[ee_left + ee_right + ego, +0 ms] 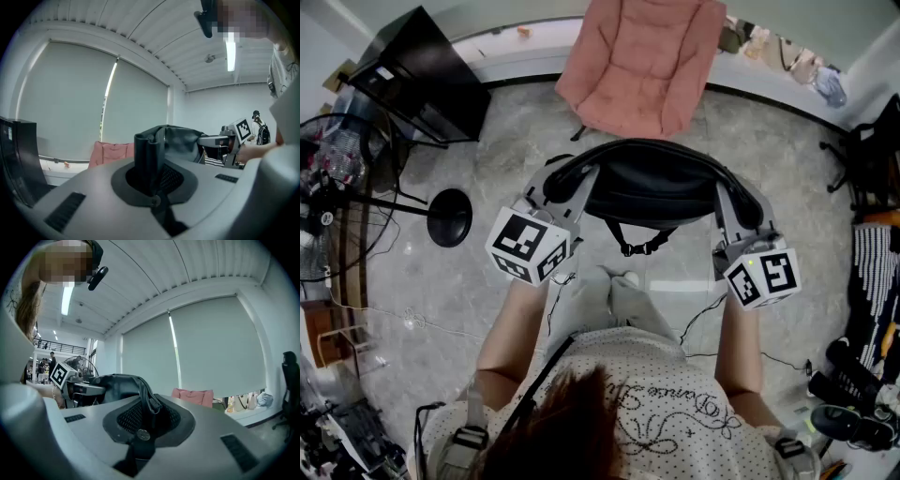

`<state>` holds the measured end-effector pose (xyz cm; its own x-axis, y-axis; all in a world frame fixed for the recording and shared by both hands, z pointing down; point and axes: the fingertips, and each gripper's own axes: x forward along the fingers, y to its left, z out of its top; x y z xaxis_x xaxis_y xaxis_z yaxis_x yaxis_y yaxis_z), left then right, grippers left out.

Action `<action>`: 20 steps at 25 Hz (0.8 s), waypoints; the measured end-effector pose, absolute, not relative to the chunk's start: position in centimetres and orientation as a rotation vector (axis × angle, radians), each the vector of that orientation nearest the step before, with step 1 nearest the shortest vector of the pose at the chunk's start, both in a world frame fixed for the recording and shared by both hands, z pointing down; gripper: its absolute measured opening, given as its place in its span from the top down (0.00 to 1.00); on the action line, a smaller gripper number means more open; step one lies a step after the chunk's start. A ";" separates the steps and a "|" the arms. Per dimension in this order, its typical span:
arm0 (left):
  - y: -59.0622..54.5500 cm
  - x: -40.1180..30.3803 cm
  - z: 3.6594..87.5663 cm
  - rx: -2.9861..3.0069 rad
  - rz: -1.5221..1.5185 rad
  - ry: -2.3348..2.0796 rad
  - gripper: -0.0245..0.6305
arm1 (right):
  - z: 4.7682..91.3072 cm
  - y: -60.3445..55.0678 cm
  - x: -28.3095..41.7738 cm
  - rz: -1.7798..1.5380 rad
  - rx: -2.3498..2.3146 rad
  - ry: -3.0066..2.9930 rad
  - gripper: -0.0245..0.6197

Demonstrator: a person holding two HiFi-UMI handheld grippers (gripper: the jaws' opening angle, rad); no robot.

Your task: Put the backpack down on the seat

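Black and sagging, the backpack (652, 187) hangs in the air between the two grippers, above the grey marble floor (487, 159) and just in front of the pink chair (642, 66). It does not touch the seat. A strap with a buckle (642, 248) dangles from its underside, over the person's light trousers (614, 300).

The left gripper (150, 161) has its jaws pressed together on an upright fold of the backpack's black fabric, at the bag's left end. The right gripper (149, 401) pinches a thin black strap or edge of the same bag at the other end, with its jaws nearly together around it. Both grippers point roughly level, toward the chair, and each one's marker cube sits near the person's forearm in the head view.

Beyond the chair runs a low white ledge under pale window blinds (93, 108). Left of the backpack a round black stand base (450, 217) rests on the floor, with a black desk (422, 75) behind it. At the right edge is a black office chair (872, 159).
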<state>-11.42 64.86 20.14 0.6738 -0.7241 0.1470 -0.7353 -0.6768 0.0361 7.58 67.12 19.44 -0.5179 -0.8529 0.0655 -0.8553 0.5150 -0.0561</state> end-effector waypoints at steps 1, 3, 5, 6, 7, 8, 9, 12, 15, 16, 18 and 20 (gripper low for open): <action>65.0 -11.2 20.1 2.786 0.182 -1.223 0.95 | 19.4 67.3 7.8 0.122 1.522 -2.707 0.87; 65.4 -10.8 20.0 2.783 0.177 -1.231 0.95 | 19.2 67.7 8.2 0.114 1.515 -2.706 0.87; 65.8 -10.4 19.9 2.785 0.169 -1.238 0.95 | 19.1 68.1 8.6 0.105 1.509 -2.714 0.87; 66.1 -10.1 19.9 2.786 0.164 -1.242 0.95 | 19.1 68.3 8.9 0.101 1.503 -2.720 0.87; 66.3 -9.9 19.9 2.786 0.160 -1.247 0.95 | 19.1 68.6 9.1 0.098 1.497 -2.726 0.87; 66.5 -9.6 20.0 2.788 0.159 -1.254 0.95 | 19.2 68.7 9.4 0.097 1.493 -2.731 0.87; 66.7 -9.3 20.0 2.790 0.159 -1.260 0.95 | 19.2 68.8 9.7 0.097 1.492 -2.734 0.87; 66.7 -8.6 20.0 2.793 0.161 -1.273 0.95 | 19.1 68.6 10.4 0.087 1.500 -2.739 0.87; 66.2 -8.3 19.6 2.792 0.160 -1.282 0.95 | 18.7 68.1 10.7 0.075 1.504 -2.741 0.86; 65.9 -8.2 19.4 2.793 0.159 -1.286 0.95 | 18.5 67.9 10.9 0.075 1.505 -2.743 0.87; 65.4 -8.0 19.1 2.795 0.158 -1.298 0.95 | 18.3 67.3 11.1 0.077 1.505 -2.749 0.86; 64.8 -8.0 19.1 2.794 0.159 -1.308 0.95 | 18.3 66.6 11.2 0.082 1.503 -2.754 0.86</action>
<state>-7.97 64.85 19.08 0.6363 -0.7628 0.1154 -0.7682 -0.6402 0.0041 11.16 66.63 18.35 -0.5414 -0.8403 0.0275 -0.8405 0.5400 -0.0442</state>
